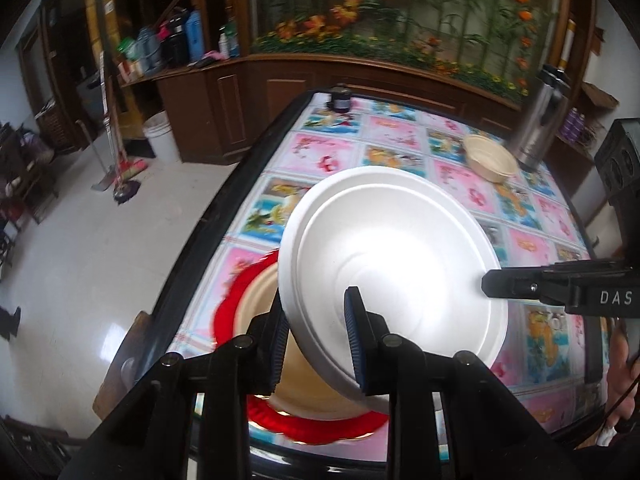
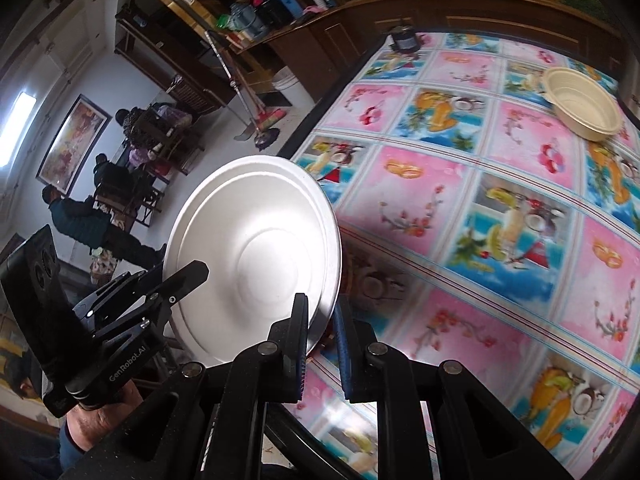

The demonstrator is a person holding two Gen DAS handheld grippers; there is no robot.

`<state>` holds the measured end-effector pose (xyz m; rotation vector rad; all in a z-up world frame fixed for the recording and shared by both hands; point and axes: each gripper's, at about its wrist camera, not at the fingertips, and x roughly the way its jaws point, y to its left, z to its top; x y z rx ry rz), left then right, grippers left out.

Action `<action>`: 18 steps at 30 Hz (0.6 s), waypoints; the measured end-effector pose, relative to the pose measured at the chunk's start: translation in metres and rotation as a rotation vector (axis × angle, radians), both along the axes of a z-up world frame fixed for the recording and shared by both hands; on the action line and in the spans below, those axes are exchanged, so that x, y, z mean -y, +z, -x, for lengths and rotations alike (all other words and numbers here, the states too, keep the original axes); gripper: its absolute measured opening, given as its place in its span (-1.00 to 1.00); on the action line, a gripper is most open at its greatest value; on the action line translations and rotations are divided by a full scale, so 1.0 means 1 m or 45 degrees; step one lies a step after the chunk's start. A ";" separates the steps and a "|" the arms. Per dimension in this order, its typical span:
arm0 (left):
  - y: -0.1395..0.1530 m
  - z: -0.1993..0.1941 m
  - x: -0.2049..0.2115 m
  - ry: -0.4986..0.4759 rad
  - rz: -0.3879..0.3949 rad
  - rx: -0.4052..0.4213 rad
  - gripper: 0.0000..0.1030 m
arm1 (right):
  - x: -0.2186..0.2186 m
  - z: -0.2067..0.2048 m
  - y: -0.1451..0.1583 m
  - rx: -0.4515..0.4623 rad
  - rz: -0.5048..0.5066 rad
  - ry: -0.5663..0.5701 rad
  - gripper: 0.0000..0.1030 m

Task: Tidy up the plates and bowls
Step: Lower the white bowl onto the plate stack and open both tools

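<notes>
White plate [image 1: 392,256] clamped at its rim by left tool [image 1: 318,344] and right tool [image 2: 320,344], beige bowl [image 1: 490,158] at 1 o'clock on table [image 1: 344,148]

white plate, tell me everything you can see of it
The white plate is round, matte and foam-like, with a raised rim and concentric rings around a flat centre. It is held tilted on edge above the table. Both grippers pinch its rim: the left gripper near the bottom, the right gripper on the opposite edge. A tan dish lies beneath.
</notes>
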<state>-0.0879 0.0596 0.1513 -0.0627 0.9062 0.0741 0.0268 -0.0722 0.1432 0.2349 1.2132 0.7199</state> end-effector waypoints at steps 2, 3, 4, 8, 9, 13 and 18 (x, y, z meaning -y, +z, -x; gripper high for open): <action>-0.005 0.001 -0.009 0.023 0.000 -0.019 -0.51 | -0.011 -0.002 -0.004 -0.009 0.003 0.019 -0.70; -0.007 0.002 -0.013 0.032 -0.002 -0.028 -0.51 | -0.018 -0.003 -0.008 -0.019 0.006 0.031 -0.70; -0.011 0.002 -0.017 0.042 -0.003 -0.036 -0.51 | -0.022 -0.004 -0.011 -0.027 0.010 0.039 -0.70; -0.023 0.007 -0.030 0.075 -0.003 -0.072 -0.51 | -0.039 -0.005 -0.025 -0.080 0.029 0.070 -0.69; -0.027 0.008 -0.034 0.084 0.001 -0.088 -0.51 | -0.042 -0.005 -0.027 -0.091 0.032 0.078 -0.69; -0.036 0.011 -0.041 0.098 0.014 -0.114 -0.51 | -0.051 -0.005 -0.037 -0.132 0.042 0.099 -0.69; -0.042 0.009 -0.041 0.100 0.007 -0.129 -0.51 | -0.056 -0.007 -0.043 -0.157 0.059 0.094 -0.68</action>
